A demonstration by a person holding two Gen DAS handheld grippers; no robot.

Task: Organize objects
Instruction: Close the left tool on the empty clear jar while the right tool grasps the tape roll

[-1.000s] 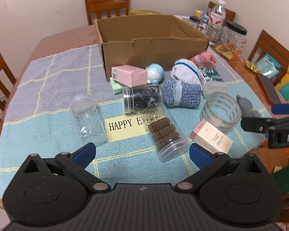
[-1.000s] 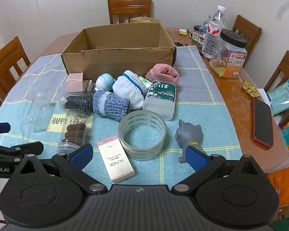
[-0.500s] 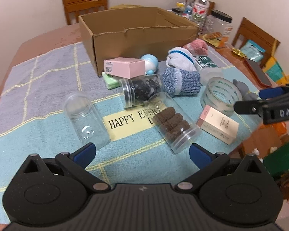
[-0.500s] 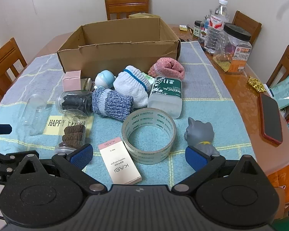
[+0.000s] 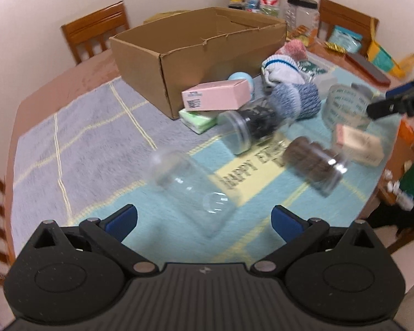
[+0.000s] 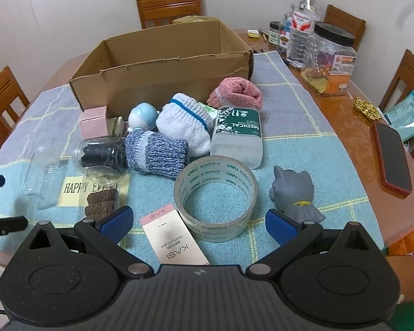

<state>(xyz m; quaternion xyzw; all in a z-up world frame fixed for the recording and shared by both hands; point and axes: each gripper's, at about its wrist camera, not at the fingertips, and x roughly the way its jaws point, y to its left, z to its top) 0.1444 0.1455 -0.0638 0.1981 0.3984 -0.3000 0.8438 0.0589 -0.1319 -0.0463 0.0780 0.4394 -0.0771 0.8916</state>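
Observation:
An open cardboard box (image 6: 162,69) stands at the back of the cloth-covered table; it also shows in the left wrist view (image 5: 198,55). Loose objects lie before it: a tape roll (image 6: 215,195), a KASI carton (image 6: 174,240), a grey cat figure (image 6: 295,193), a medical bottle (image 6: 237,135), rolled socks (image 6: 157,154), and a cookie jar (image 6: 100,193). My left gripper (image 5: 204,220) is open just short of an empty clear jar (image 5: 190,187) lying on its side. My right gripper (image 6: 198,223) is open over the tape roll and carton.
A pink carton (image 5: 215,98) and a dark-filled jar (image 5: 248,127) lie near the box. A phone (image 6: 392,160), a water bottle (image 6: 300,27) and a snack jar (image 6: 331,58) sit on bare wood at the right. Wooden chairs (image 6: 168,8) surround the table.
My left gripper has swung left and closer to the table, bringing the empty clear jar between its fingers' line. My right gripper has moved forward toward the tape roll.

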